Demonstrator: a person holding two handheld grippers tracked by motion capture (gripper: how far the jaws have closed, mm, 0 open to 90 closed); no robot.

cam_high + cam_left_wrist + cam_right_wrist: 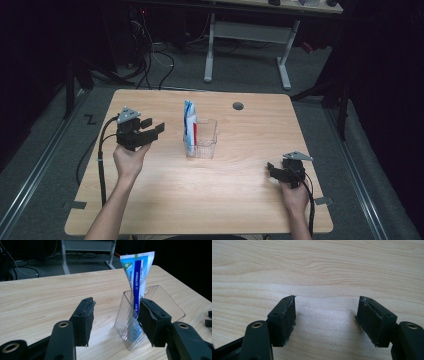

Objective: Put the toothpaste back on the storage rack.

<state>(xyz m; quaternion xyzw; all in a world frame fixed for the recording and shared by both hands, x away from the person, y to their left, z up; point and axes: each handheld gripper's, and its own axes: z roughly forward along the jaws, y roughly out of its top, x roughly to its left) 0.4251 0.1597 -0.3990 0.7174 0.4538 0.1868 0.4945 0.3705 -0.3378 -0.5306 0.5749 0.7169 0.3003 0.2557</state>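
A blue-and-white toothpaste tube (189, 124) (137, 277) stands upright in a clear plastic container (202, 140) (160, 300) near the middle of the wooden table (200, 200). My left gripper (150, 128) (116, 320) hovers to the left of the container, open, with nothing between its jaws. It points toward the container and tube. Over the table's right front part, my right gripper (272, 169) (325, 317) is held low and open, with bare wood between its jaws.
A round grey cable hole (238, 106) sits at the table's far edge. Beyond the table stand a white desk frame (247, 35) and loose cables (150, 60) on the floor. Black cables trail from both grippers.
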